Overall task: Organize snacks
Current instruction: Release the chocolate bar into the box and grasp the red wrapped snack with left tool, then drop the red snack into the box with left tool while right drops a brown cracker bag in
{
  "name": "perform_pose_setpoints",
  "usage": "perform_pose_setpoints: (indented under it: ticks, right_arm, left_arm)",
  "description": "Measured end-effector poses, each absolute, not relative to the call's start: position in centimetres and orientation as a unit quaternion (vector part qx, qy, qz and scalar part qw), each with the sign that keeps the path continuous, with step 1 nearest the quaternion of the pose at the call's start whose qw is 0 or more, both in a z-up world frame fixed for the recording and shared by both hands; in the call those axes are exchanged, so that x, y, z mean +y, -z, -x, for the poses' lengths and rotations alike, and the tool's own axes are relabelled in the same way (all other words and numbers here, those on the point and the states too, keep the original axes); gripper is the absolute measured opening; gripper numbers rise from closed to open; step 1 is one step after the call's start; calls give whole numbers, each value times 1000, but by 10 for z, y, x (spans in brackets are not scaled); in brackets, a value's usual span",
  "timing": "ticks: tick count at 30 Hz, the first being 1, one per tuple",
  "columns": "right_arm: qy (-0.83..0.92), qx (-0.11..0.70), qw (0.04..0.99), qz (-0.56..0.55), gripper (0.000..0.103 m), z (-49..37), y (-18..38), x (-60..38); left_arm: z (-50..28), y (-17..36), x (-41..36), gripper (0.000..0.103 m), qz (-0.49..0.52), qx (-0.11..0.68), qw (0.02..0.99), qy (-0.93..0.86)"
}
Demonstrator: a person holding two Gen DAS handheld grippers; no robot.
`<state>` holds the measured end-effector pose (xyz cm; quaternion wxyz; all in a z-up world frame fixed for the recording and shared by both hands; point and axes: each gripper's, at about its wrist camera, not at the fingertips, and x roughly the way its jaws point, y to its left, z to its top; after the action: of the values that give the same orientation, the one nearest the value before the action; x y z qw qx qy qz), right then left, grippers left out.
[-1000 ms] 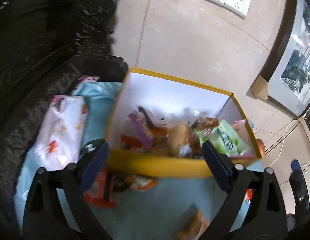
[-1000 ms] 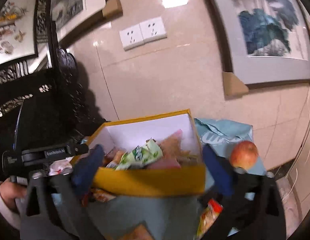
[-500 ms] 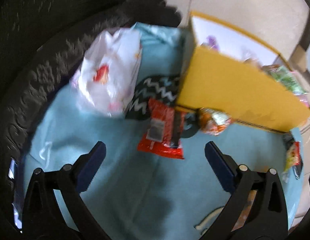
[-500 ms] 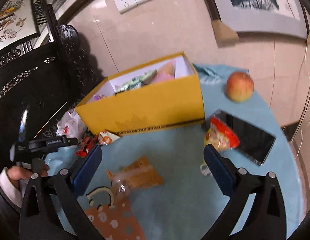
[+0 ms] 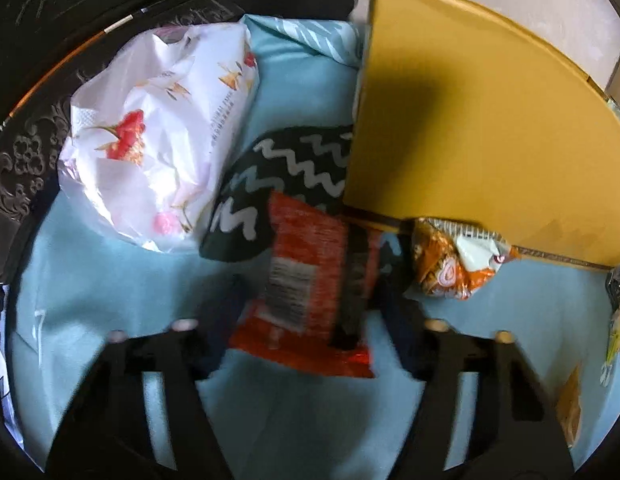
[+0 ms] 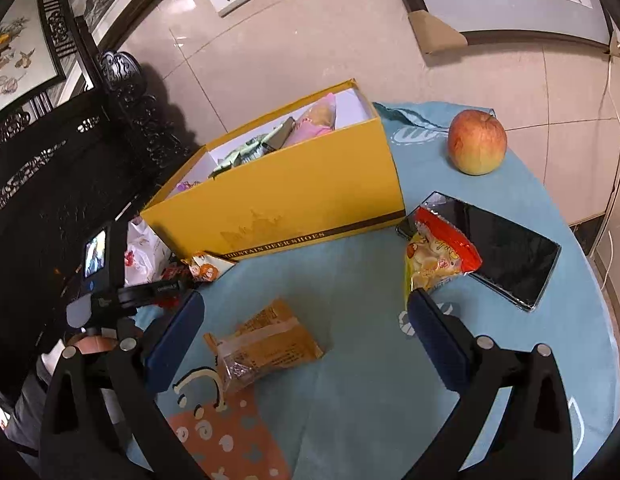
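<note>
A yellow box (image 6: pixel 294 196) holding several snacks stands on the blue cloth; its side fills the upper right of the left wrist view (image 5: pixel 469 128). My left gripper (image 5: pixel 310 312) is open, its blurred fingers either side of a red snack packet (image 5: pixel 306 288) lying flat by the box. An orange packet (image 5: pixel 453 264) lies to its right against the box. My right gripper (image 6: pixel 306 332) is open and empty above a tan packet (image 6: pixel 266 344). A red and yellow packet (image 6: pixel 433 256) lies on a phone's edge.
A white flowered bag (image 5: pixel 162 128) lies left of the box. An apple (image 6: pixel 475 142) and a black phone (image 6: pixel 505 248) sit at the right. An orange patterned card (image 6: pixel 230 440) lies near the front. Dark carved furniture (image 6: pixel 50 160) rises at the left.
My left gripper has dropped from over the box to the red packet and narrowed around it. My right gripper has pulled back and tilted down toward the table.
</note>
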<state>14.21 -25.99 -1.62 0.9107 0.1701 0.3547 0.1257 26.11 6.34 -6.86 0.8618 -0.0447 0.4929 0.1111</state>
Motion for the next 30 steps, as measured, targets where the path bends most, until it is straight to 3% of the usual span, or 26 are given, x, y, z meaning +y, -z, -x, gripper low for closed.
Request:
perform_pose_setpoints:
  ticks: [1, 6, 13, 21, 22, 23, 24, 26, 30]
  right_arm:
    - [-125, 357, 910, -167, 102, -143, 17, -259]
    - [-127, 368, 914, -117, 102, -144, 26, -241]
    - [-136, 402, 903, -70, 102, -151, 43, -205]
    - [-131, 443, 885, 63, 101, -175, 67, -151]
    - [-139, 448, 881, 58, 93, -177, 70, -150]
    - [-156, 458, 874, 39, 67, -179, 73, -152]
    - [-153, 457, 876, 31, 61, -179, 71, -155]
    - [-161, 461, 872, 23, 56, -176, 69, -159]
    - [-180, 444, 877, -29, 56, -159, 52, -180]
  left_arm:
    - [-259, 67, 62, 45, 38, 492, 862, -112]
    - [-208, 43, 56, 45, 102, 439, 886, -111]
    - [-157, 54, 26, 45, 99, 458, 883, -33]
    - [-140, 46, 29, 45, 95, 451, 887, -29]
    - [-144, 49, 34, 45, 96, 452, 886, -29]
    - [-148, 52, 36, 45, 96, 454, 885, -29]
    - [-148, 53, 38, 45, 99, 457, 883, -30]
    - [-147, 52, 41, 45, 105, 459, 882, -31]
    - [-141, 45, 42, 45, 100, 452, 886, -29]
